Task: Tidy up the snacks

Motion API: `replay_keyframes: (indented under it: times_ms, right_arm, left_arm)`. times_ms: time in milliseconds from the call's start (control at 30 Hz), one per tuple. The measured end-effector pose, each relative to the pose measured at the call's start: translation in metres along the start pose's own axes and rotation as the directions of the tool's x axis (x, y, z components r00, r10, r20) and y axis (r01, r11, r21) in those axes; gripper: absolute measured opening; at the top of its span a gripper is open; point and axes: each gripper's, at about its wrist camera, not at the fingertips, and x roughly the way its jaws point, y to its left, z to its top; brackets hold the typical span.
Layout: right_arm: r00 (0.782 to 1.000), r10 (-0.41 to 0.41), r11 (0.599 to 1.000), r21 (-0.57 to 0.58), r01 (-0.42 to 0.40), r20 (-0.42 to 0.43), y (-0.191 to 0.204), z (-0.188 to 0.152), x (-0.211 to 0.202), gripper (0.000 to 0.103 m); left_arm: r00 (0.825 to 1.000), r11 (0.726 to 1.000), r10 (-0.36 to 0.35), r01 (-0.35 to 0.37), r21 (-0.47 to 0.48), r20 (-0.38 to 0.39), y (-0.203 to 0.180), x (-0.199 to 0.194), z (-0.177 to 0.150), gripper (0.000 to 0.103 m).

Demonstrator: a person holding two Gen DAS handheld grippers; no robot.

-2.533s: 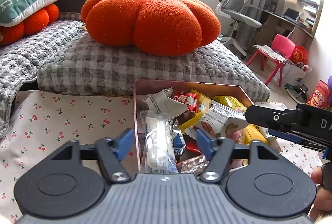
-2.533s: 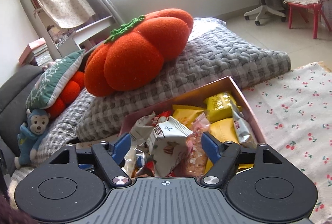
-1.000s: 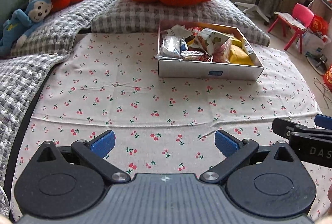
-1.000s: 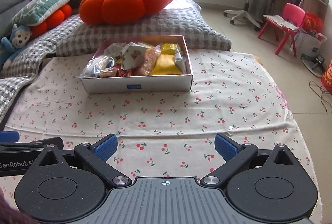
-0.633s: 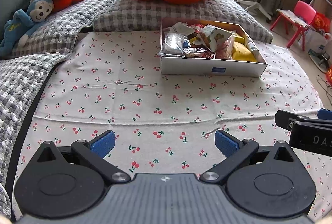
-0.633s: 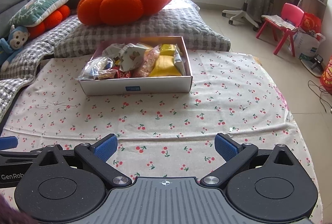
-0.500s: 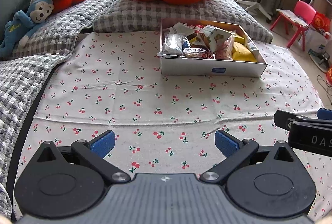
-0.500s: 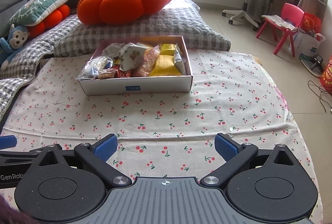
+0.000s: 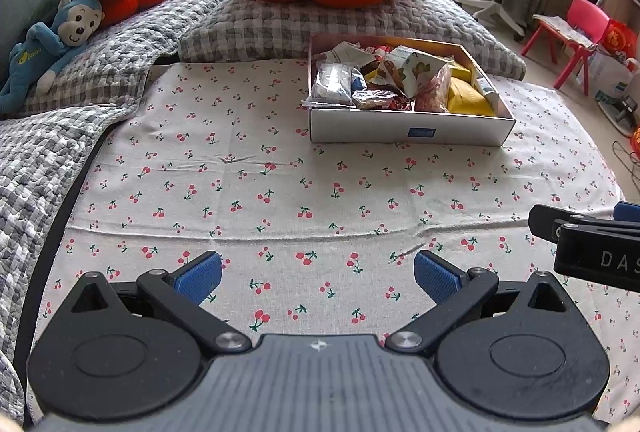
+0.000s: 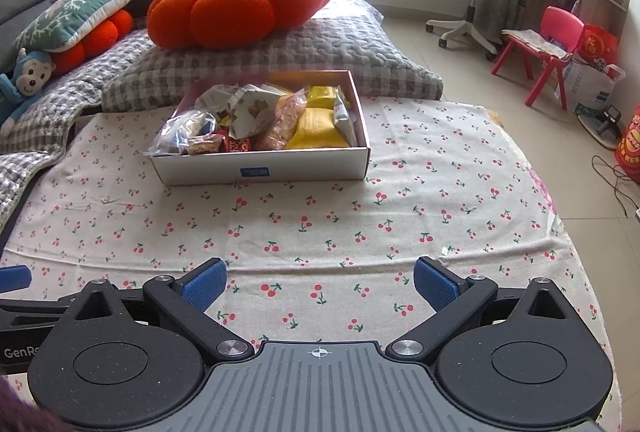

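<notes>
Nearest the cameras, the left gripper (image 9: pixel 318 274) and right gripper (image 10: pixel 319 282) hang spread and empty over the cherry-print cloth (image 9: pixel 280 191). Beyond, every visible snack (image 10: pixel 320 123) sits inside the white box (image 10: pixel 260 165), so organizing appears complete.

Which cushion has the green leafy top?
The big orange pumpkin cushion on the grey checked pillow behind the snack box. The green cushion has white branch patterns, and the orange one beneath it shows no leaves.
</notes>
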Motion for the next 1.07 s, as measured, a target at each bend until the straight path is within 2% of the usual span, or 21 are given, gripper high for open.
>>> replay_keyframes:
  times_ms: [1067]
  right_arm:
    - [1.000, 0.001, 1.000, -0.002, -0.001, 0.001, 0.0009, 0.0013, -0.0002, 0.101]
  left_arm:
    - [1.000, 1.000, -0.002, 0.002, 0.009, 0.003, -0.0013, 0.0003, -0.0006, 0.103]
